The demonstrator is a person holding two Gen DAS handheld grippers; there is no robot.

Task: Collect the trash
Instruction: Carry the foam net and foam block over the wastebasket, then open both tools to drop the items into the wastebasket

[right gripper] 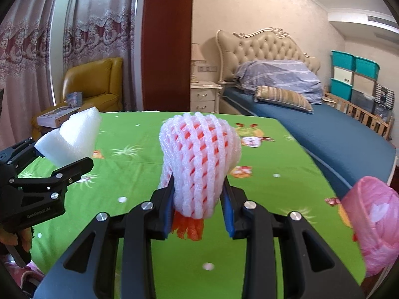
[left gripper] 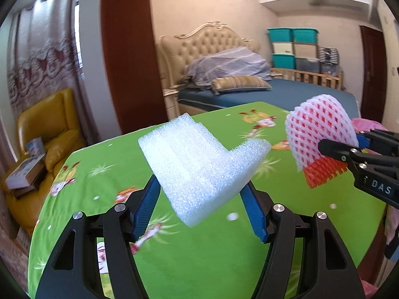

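My left gripper [left gripper: 200,189] is shut on a white L-shaped foam block [left gripper: 199,164] and holds it above the green table [left gripper: 199,261]. My right gripper [right gripper: 198,194] is shut on a pink-white foam fruit net with a red-orange inner net [right gripper: 199,162], also held above the table. In the left wrist view the right gripper [left gripper: 341,147] and its net [left gripper: 319,134] are at the right. In the right wrist view the left gripper [right gripper: 62,159] and the foam block [right gripper: 72,137] are at the left.
A pink plastic bag [right gripper: 371,224] stands at the table's right edge. A bed [right gripper: 324,129] lies behind the table, with storage bins [right gripper: 354,77] beyond it. A yellow armchair [right gripper: 94,84] with boxes stands at the back left, beside curtains and a brown pillar [right gripper: 165,42].
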